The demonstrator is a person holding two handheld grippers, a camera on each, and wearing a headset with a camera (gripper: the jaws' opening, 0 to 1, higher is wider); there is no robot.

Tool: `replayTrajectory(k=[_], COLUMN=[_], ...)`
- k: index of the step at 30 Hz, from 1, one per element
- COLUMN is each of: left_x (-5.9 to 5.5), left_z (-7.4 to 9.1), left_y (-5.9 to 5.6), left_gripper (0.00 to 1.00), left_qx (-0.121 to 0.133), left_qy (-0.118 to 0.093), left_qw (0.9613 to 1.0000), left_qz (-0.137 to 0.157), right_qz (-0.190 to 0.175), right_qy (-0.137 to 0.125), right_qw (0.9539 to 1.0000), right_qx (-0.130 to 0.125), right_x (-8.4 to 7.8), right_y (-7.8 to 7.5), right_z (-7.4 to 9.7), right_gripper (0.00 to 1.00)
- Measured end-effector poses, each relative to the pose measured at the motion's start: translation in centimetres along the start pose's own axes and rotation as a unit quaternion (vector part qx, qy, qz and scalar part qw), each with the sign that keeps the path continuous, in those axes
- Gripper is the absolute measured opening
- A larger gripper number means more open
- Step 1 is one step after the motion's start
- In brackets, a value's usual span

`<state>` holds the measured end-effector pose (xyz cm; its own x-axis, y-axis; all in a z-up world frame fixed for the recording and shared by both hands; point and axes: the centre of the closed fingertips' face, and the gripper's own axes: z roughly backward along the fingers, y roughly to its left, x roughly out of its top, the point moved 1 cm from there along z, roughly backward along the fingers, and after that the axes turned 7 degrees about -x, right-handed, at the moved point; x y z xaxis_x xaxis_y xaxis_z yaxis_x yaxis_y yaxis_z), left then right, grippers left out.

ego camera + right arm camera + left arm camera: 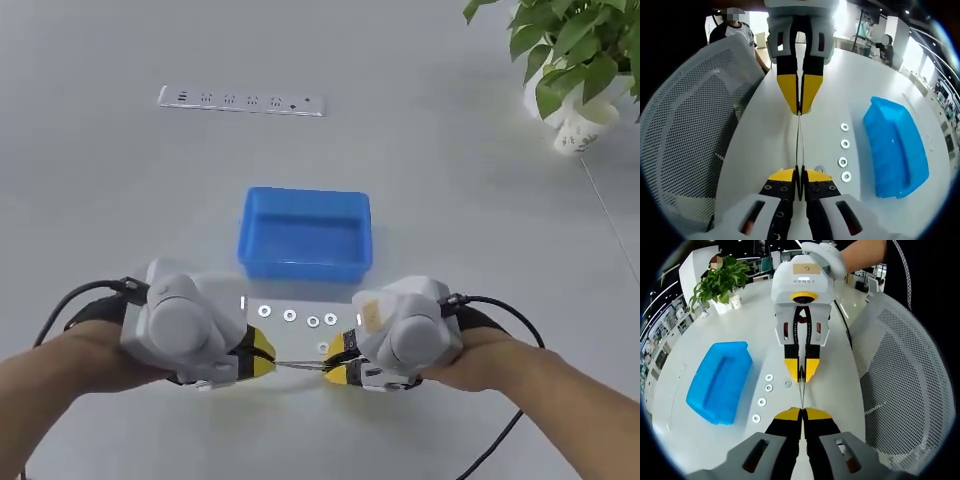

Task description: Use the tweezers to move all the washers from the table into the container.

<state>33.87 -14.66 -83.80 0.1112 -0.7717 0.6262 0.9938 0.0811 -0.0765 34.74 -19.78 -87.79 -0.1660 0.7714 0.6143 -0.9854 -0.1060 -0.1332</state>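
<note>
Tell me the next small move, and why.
Probably open the left gripper so the right gripper alone holds the tweezers: both are shut on its ends, and the washers lie on the table outside the container.

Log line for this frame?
left gripper shut on tweezers | right gripper shut on tweezers | five washers on table | container empty

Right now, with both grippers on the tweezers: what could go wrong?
1. The tweezers are pinched at both ends by the left gripper and right gripper; an uneven release could drop or twist them.
2. One washer lies right by the right gripper's tips; a sweep could knock it away.
</note>
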Motion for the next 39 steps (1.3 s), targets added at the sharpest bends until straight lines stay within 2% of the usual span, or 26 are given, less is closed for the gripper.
replayTrajectory(k=[9, 16, 22, 29, 33, 39], left_x=[-0.4, -0.5, -0.7, 0.4, 0.3, 0.5], left_z=[0.1, 0.0, 0.0, 0.3, 0.3, 0.5], left_y=[0.2, 0.5, 0.4, 0.3, 0.3, 0.3], left_gripper=[0.05, 0.11, 0.12, 0.06, 0.05, 0.05], left_qx=[0.001, 0.002, -0.001, 0.003, 0.006, 0.007], left_qy=[0.006, 0.011, 0.010, -0.009, -0.004, -0.008], left_qw=[0.9999, 0.9997, 0.9997, 0.9995, 0.9993, 0.9995], left_qz=[-0.010, -0.021, -0.022, -0.031, -0.037, -0.031], right_qz=[0.000, 0.000, -0.009, -0.008, -0.011, -0.008], right_qy=[-0.008, -0.011, -0.019, -0.019, -0.022, -0.020], right_qw=[1.0000, 0.9999, 0.9998, 0.9997, 0.9996, 0.9996], right_qx=[-0.001, 0.000, -0.008, -0.012, -0.014, -0.015], right_x=[0.3, 0.4, 0.7, 0.7, 0.9, 0.9], right_y=[0.0, 0.0, -0.2, -0.2, -0.3, -0.4], right_z=[0.3, 0.5, 1.0, 1.3, 1.5, 1.6], right_gripper=[0.06, 0.06, 0.06, 0.06, 0.06, 0.06])
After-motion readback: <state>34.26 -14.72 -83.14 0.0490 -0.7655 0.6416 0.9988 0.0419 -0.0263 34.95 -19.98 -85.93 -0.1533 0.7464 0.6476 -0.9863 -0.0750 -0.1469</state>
